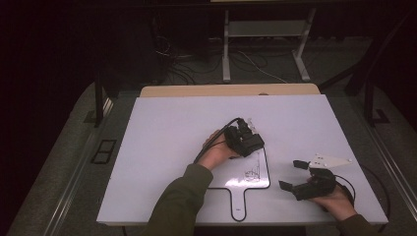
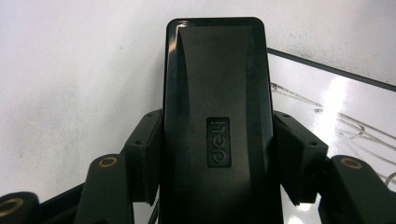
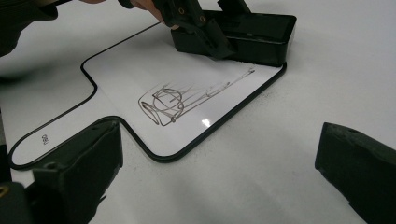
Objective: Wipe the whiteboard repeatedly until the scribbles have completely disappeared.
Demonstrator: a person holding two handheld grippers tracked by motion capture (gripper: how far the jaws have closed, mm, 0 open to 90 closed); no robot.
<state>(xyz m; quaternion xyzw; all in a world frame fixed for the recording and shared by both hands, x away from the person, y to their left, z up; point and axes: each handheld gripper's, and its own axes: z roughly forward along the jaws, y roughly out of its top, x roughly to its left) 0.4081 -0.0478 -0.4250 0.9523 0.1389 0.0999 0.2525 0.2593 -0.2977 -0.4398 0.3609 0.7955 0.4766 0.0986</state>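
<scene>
the left gripper (image 1: 244, 139) has its fingers (image 2: 144, 154) pinching a black eraser block (image 2: 217, 116), one finger on each long side; the block carries an embossed "deli" mark and runs forward between and past the fingertips. in the right gripper view the eraser block (image 3: 259, 35) rests on the far corner of a small handheld whiteboard (image 3: 140, 88), partly over its black rim. the whiteboard lies flat on the white counter (image 1: 162, 147), its handle end toward the person. a dark marker sketch (image 3: 182, 100) sits on the board surface just beside the clamped block, on the side nearer the right gripper.

the right gripper (image 1: 293, 176) has its fingers (image 3: 84, 163) spread wide with nothing between them. it is held near the whiteboard's edge, well apart from the left gripper, fingers pointing toward the sketch.
</scene>
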